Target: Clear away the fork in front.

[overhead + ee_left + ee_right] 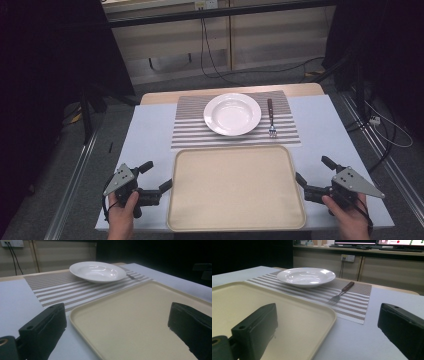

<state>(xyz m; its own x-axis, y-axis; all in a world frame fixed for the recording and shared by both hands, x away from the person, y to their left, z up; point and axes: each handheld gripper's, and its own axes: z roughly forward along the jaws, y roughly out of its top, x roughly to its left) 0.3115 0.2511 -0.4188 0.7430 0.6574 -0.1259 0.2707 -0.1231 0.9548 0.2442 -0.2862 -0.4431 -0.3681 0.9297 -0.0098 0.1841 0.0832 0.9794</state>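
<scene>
A cream tray (235,190) lies at the near middle of the table, bare. Beyond it a white plate (232,114) sits on a striped placemat (189,127), with a brown-handled fork (271,117) to its right, tines toward me. My left gripper (156,176) rests left of the tray, jaws wide open and pointing at its left edge. The right gripper (315,171) mirrors it at the tray's right edge, also open. The left gripper (117,312) looks across the tray (140,320) at the plate (97,271). Past the right gripper (328,312) lie the plate (305,277) and fork (342,293).
The pale blue table top (150,135) ends in a wooden strip at the far side. Cables (210,55) trail on the floor beyond, before a wall panel. Metal rails (75,180) run along both sides of the table.
</scene>
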